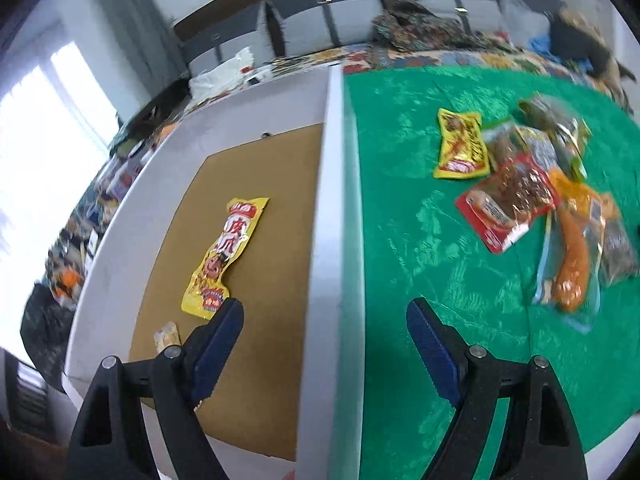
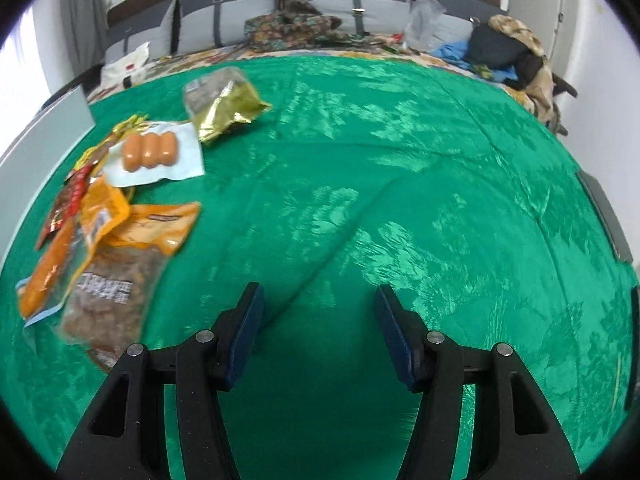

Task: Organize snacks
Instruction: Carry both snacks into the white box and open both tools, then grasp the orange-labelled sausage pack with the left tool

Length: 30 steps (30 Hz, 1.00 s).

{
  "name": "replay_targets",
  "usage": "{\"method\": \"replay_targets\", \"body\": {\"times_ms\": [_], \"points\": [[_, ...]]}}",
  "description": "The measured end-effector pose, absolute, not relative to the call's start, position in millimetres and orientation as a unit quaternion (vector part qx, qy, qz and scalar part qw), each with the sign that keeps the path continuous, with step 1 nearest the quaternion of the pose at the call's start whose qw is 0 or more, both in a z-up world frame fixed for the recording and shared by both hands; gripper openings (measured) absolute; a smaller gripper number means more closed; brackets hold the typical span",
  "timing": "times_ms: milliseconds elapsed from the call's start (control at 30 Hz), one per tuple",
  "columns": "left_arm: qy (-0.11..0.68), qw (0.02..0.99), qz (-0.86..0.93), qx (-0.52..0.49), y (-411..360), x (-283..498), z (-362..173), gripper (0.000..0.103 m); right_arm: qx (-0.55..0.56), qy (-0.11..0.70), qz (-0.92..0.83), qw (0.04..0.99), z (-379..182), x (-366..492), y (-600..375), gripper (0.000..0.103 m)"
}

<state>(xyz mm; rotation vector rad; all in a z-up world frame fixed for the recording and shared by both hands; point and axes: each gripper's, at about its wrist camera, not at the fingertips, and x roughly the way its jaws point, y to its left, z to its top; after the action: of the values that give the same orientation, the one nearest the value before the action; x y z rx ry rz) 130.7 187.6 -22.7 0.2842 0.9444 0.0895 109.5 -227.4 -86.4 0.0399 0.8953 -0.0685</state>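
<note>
From the left wrist view, the left gripper (image 1: 324, 314) hangs with its fingers spread wide and nothing between them, straddling the white wall of a box (image 1: 320, 208). Inside the box, on its brown floor, lies one yellow snack packet (image 1: 224, 256), just beyond the left finger. A heap of snack packets (image 1: 532, 200) waits on the green cloth (image 1: 420, 280) well to the right.

From the right wrist view, the right gripper (image 2: 318, 312) is also spread and empty, poised over bare green cloth. The heap lies to its left, a sausage pack (image 2: 150, 152) among it.

One packet seems stowed, the rest unsorted. The next move likely calls for either gripper to reach the heap and pinch one packet's edge.
</note>
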Motion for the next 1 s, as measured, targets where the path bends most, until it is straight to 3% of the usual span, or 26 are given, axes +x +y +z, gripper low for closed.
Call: {"method": "replay_targets", "body": {"times_ms": [100,200,367,633,1000], "points": [[0.433,0.890,0.057,0.135,183,127,-10,0.083,0.026,0.431,-0.037,0.901,-85,111,-230,0.063],[0.384,0.905,0.111,0.146,170,116,10,0.085,0.015,0.436,-0.030,0.899,-86,112,-226,0.073],[0.327,0.935,0.098,0.096,139,92,36,0.101,0.015,0.440,-0.033,0.897,-87,114,-227,0.079],[0.438,0.897,-0.046,0.029,90,96,-15,0.101,0.013,0.440,-0.035,0.897,-88,115,-227,0.080],[0.467,0.872,-0.113,0.090,47,76,-37,0.101,0.013,0.441,-0.036,0.897,-89,115,-227,0.080]]}}
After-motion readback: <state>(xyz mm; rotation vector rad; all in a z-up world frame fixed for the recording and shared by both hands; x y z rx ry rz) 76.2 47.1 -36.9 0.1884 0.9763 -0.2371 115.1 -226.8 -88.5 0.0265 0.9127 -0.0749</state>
